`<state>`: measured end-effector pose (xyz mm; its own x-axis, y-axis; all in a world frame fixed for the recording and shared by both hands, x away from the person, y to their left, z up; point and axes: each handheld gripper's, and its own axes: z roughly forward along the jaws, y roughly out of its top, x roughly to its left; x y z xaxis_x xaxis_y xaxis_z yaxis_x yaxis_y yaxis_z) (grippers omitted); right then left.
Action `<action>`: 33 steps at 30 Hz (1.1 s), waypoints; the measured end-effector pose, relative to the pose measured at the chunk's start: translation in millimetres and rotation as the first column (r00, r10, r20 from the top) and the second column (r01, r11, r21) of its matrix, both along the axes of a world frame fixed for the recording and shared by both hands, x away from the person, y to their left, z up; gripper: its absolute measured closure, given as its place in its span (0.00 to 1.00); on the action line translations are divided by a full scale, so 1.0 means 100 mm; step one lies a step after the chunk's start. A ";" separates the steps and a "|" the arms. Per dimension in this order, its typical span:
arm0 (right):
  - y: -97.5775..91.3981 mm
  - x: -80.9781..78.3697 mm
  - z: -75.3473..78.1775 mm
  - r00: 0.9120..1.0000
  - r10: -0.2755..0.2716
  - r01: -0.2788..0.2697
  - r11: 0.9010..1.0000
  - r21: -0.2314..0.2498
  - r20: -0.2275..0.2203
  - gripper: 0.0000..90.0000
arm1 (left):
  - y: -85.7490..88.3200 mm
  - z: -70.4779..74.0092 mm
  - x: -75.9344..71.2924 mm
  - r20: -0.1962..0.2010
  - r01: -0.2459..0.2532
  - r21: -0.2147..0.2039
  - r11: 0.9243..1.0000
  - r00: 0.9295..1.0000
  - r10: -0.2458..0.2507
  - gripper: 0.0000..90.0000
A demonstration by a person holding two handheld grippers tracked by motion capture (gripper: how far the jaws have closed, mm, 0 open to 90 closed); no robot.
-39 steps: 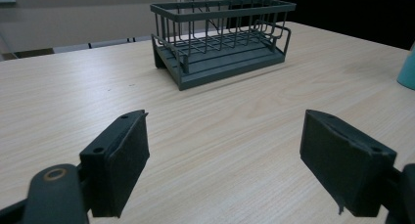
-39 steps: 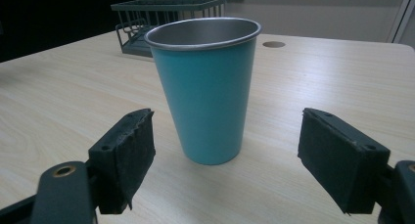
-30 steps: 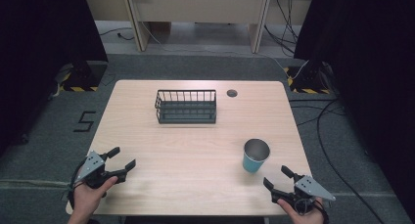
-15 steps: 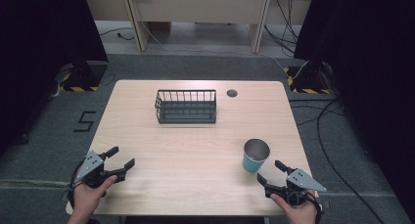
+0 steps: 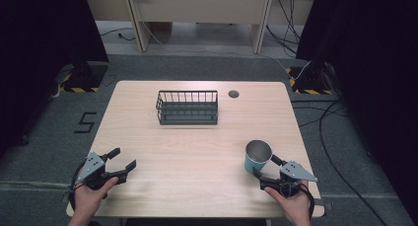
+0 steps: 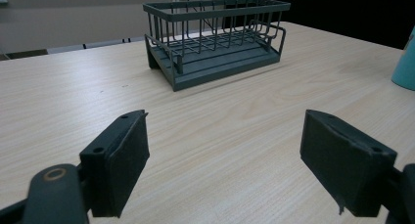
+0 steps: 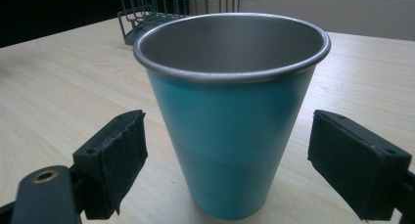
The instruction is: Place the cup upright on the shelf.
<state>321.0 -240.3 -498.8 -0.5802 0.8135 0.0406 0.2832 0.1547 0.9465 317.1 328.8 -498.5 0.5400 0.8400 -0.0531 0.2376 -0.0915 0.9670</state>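
Standing upright near table's right front corner, cup [image 5: 258, 156] empty; basket [image 5: 188, 107] at back centre empty. Right gripper [image 5: 264, 169] advanced since earlier, jaws wide either side of cup. Left gripper [image 5: 121, 159] wide, unmoved.

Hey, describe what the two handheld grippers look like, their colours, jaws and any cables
Both the left gripper and the right gripper are black, each topped by a grey three-cornered plate. Each has two blocky black jaws faced with dark, slightly frayed pads, and a brass-coloured ring shows near one jaw's base. A black cable loops from the left one. No sleeves are visible.
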 end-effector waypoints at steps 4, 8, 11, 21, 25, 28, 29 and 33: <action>0.01 0.03 0.00 1.000 -0.002 0.002 1.000 0.001 0.002 0.17 | 0.00 0.00 0.00 -0.001 0.003 0.001 1.000 1.000 -0.003 0.20; 0.03 0.06 -0.01 1.000 -0.007 0.007 1.000 0.000 0.000 0.17 | -0.01 0.00 0.00 0.000 0.004 0.002 1.000 1.000 -0.004 0.20; 0.05 0.09 -0.01 1.000 -0.004 0.004 1.000 -0.009 0.004 0.17 | -0.01 0.00 0.00 -0.002 0.004 0.000 1.000 1.000 -0.004 0.20; 0.14 0.20 -0.01 1.000 0.004 -0.004 1.000 -0.029 0.013 0.15 | -0.01 0.00 0.00 0.000 0.006 0.002 1.000 1.000 -0.006 0.20; 0.15 0.23 -0.01 1.000 0.007 -0.006 1.000 -0.028 0.014 0.15 | -0.01 0.00 0.00 -0.001 0.006 0.001 1.000 1.000 -0.006 0.20; 0.17 0.26 -0.01 1.000 0.009 -0.009 1.000 -0.027 0.014 0.15 | -0.01 0.00 0.00 -0.001 0.008 0.003 1.000 1.000 -0.008 0.20; 0.19 0.28 -0.02 1.000 0.017 -0.016 0.999 -0.027 0.015 0.15 | -0.02 0.00 0.00 -0.001 0.008 0.003 1.000 1.000 -0.008 0.20; 0.21 0.30 -0.03 0.999 0.025 -0.024 0.999 -0.032 0.021 0.17 | -0.02 0.00 0.00 0.000 0.009 0.001 1.000 1.000 -0.009 0.20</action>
